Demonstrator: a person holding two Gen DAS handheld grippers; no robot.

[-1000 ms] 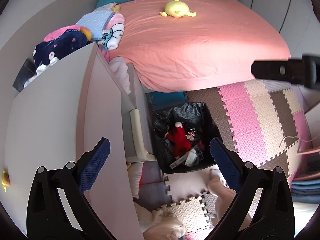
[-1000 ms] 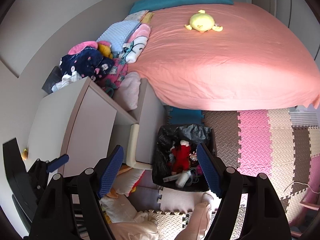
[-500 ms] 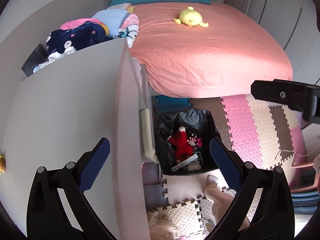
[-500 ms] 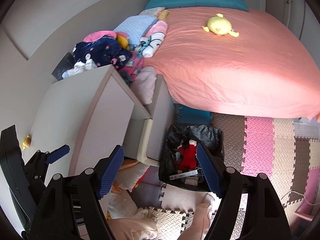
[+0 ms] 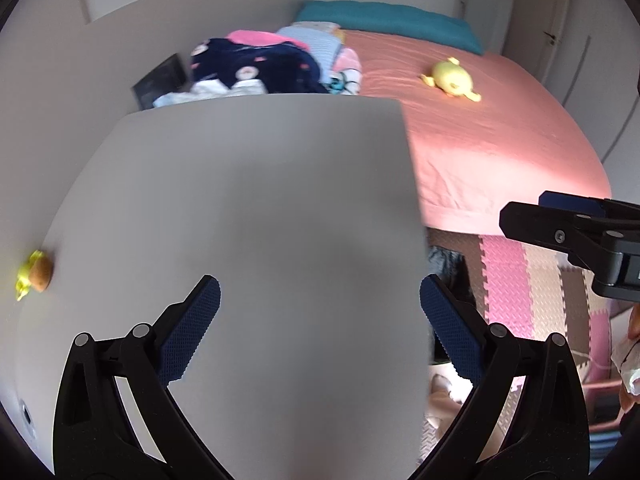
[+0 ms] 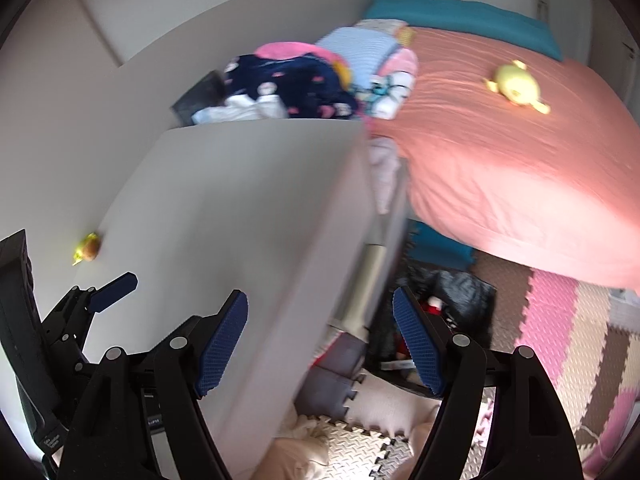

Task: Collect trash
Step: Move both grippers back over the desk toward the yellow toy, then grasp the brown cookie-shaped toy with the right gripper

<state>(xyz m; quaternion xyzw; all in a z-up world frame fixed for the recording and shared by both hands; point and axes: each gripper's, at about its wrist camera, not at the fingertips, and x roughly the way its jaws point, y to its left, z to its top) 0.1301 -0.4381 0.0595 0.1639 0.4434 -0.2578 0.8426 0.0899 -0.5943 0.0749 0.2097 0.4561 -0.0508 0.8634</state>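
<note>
A small brown-and-yellow scrap [image 5: 35, 276], apparently a crumpled wrapper, was noted at the desk's [image 5: 260, 220] far left edge. It was judged light, soft and crushable, best pinched across the brown body. Left hand-held gripper [image 5: 320, 316] and right hand-held gripper [image 6: 320, 344] were spread wide, empty.

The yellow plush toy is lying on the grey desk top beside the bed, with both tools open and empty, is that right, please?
Not quite: the plush toy lies on the pink bed, not the desk, as the right wrist view shows. Both the left tool and the right tool are open and empty.
</note>
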